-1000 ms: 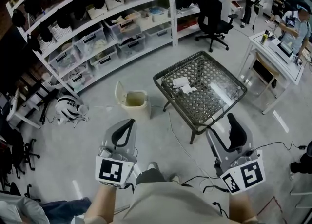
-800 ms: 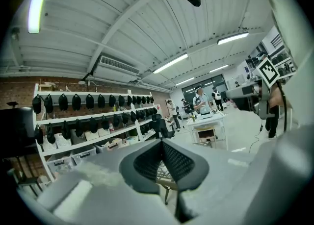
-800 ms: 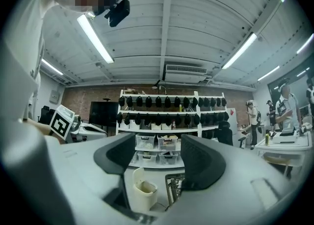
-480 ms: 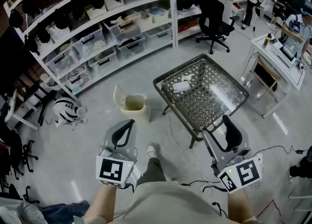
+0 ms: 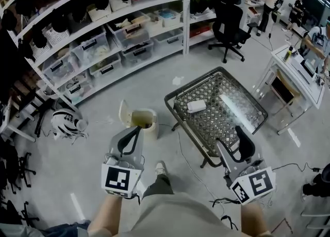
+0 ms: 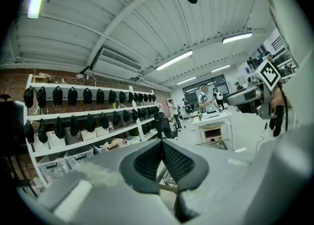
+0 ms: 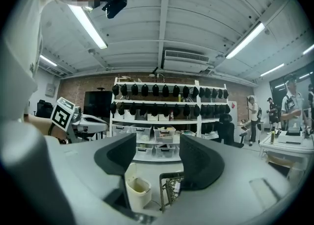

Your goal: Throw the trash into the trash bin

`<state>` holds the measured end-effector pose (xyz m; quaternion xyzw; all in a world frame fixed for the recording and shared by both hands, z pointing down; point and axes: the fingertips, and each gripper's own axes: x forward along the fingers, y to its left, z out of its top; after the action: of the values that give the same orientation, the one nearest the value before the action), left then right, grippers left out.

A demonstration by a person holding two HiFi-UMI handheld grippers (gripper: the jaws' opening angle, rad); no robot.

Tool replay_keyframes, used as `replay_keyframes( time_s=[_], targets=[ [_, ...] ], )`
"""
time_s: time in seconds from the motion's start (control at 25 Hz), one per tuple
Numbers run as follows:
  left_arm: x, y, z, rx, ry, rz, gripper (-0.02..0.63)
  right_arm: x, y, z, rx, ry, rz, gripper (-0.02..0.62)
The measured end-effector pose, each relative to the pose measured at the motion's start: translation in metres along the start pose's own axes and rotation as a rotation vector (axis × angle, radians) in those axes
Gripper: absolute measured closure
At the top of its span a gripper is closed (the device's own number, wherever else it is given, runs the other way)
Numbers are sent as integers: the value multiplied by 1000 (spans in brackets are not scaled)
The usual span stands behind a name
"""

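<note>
A beige trash bin (image 5: 144, 121) stands on the floor with its lid tipped open, left of a metal mesh table (image 5: 242, 101). White crumpled trash (image 5: 197, 106) lies on the mesh top. My left gripper (image 5: 136, 130) hangs just short of the bin, its jaws shut with nothing in them; in the left gripper view the left gripper's (image 6: 162, 143) pads meet at the tip. My right gripper (image 5: 234, 145) is open and empty at the table's near edge. In the right gripper view the bin (image 7: 137, 189) and the table corner (image 7: 169, 185) show through the right gripper's (image 7: 157, 158) gap.
White shelves (image 5: 103, 34) with storage boxes line the far wall. A black office chair (image 5: 229, 19) stands behind the table and a white desk (image 5: 296, 70) with people near it is at the right. A cable (image 5: 191, 161) runs across the floor under the table. A striped bag (image 5: 67, 125) lies left.
Both grippers have moved forward together, toward the bin and the table, which now lie nearer in the head view. The person's foot has stepped ahead.
</note>
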<state>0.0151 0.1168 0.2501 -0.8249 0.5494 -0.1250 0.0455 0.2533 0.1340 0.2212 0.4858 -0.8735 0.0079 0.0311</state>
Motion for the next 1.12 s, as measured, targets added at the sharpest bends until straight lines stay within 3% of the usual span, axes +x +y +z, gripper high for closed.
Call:
replay_keyframes(
  time_s=[0.4,0.56,0.76,1.12],
  targets=[
    [82,118,-10,107,10,-38,603,139,5,10,2,40,-14,316],
    [106,156,-19,57,26,-46,603,190,10,8,1,63,-19,316],
    [130,196,-34,106,34,-72,603,239,14,4,-6,82,-26,316],
    [151,225,-54,26,58,-57,603,280,10,-9,-8,138,-16,316]
  ],
)
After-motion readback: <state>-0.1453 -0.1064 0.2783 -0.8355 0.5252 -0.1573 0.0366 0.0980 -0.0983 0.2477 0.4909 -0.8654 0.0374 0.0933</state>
